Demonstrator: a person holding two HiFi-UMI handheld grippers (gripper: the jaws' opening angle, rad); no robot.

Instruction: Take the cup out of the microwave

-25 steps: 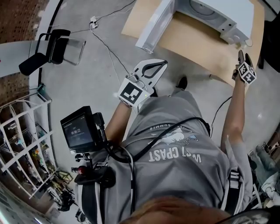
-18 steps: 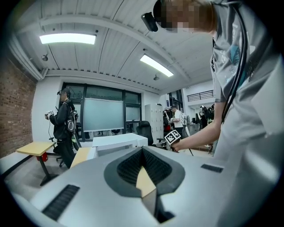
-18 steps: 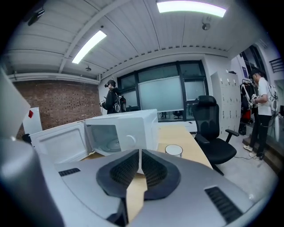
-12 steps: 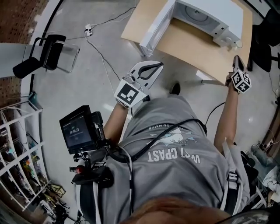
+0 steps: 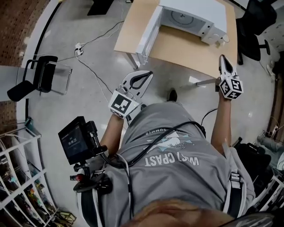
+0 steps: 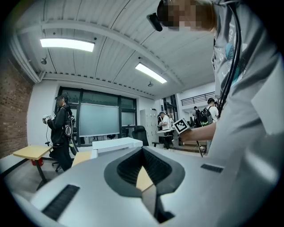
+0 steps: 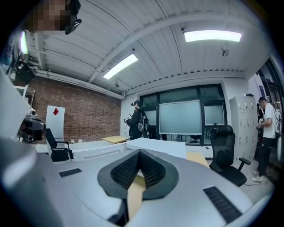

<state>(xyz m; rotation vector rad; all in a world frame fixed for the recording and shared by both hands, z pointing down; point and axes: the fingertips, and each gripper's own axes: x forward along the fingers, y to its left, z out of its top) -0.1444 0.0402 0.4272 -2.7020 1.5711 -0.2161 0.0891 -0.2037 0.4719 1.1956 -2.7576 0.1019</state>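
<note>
A white microwave point(image 5: 195, 11) stands on a wooden table point(image 5: 186, 48) at the top of the head view. Its door point(image 5: 148, 31) hangs open to the left, and the round turntable point(image 5: 179, 17) shows inside. No cup shows in any view. My left gripper point(image 5: 148, 74) is shut on nothing, over the floor short of the table's near edge and below the open door. My right gripper point(image 5: 222, 58) is also shut and empty, over the table's near right edge. Both gripper views look level at the microwave point(image 6: 115, 144) point(image 7: 164, 148) over their shut jaws.
A black chair point(image 5: 37, 77) and a loose cable point(image 5: 95, 62) lie on the floor at the left. An office chair point(image 5: 255, 20) stands right of the table. White wire shelving point(image 5: 17, 177) fills the lower left corner. People stand in the far background point(image 6: 62, 128) point(image 7: 135, 117).
My right gripper has risen toward the head camera, staying at the table's right edge. The left gripper has shifted only slightly. The head view has swung, so the microwave sits further left.
</note>
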